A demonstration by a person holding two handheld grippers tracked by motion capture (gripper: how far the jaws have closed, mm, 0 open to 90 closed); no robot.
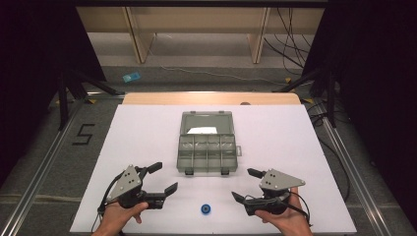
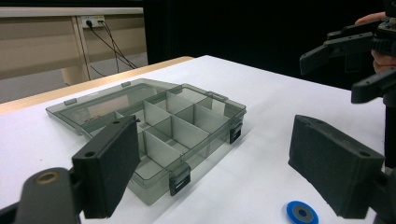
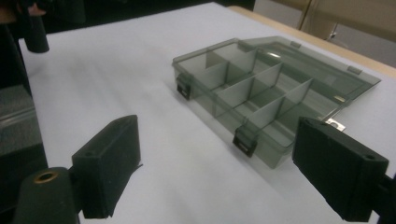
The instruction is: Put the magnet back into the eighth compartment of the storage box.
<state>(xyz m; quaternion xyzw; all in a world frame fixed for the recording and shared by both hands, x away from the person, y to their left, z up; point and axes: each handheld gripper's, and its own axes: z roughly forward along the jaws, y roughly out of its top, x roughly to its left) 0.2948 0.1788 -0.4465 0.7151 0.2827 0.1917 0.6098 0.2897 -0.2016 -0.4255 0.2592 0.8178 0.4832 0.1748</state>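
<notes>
1. Blue disc point(image 1: 206, 209) lying flat on white table point(image 1: 147, 132), at 6 o'clock edge, midway between both grippers and well short of compartment box point(image 1: 208, 157).
2. Compartment box sitting near table centre, at 12 o'clock from disc, lid point(image 1: 206, 123) thrown fully back and resting flat beyond the tray; black latches point(image 2: 179, 180) facing the person.
3. Left gripper point(image 1: 162, 178) held at 9 o'clock from disc, released, jaws spread wide, nothing between them.
4. Right gripper point(image 1: 247, 185) held at 3 o'clock from disc, likewise released and empty, jaws well apart.
5. Probable step: picking up disc for placing in one of the box's cells; neither gripper touching it yet.
6. For a clean pick: bring one gripper over disc, tilt jaws steeply down, straddle the rim from opposite sides.
7. Disc thin and low against the table, so set fingertips right down to the surface before closing; otherwise likely to slip out or skate away.
8. Close slowly and evenly; a lopsided squeeze could flick disc sideways.
9. Lift straight up before travelling toward 12 o'clock, clearing the near wall and latches.
10. Keep the idle gripper parked outside the path, or ready to steady the box.
</notes>
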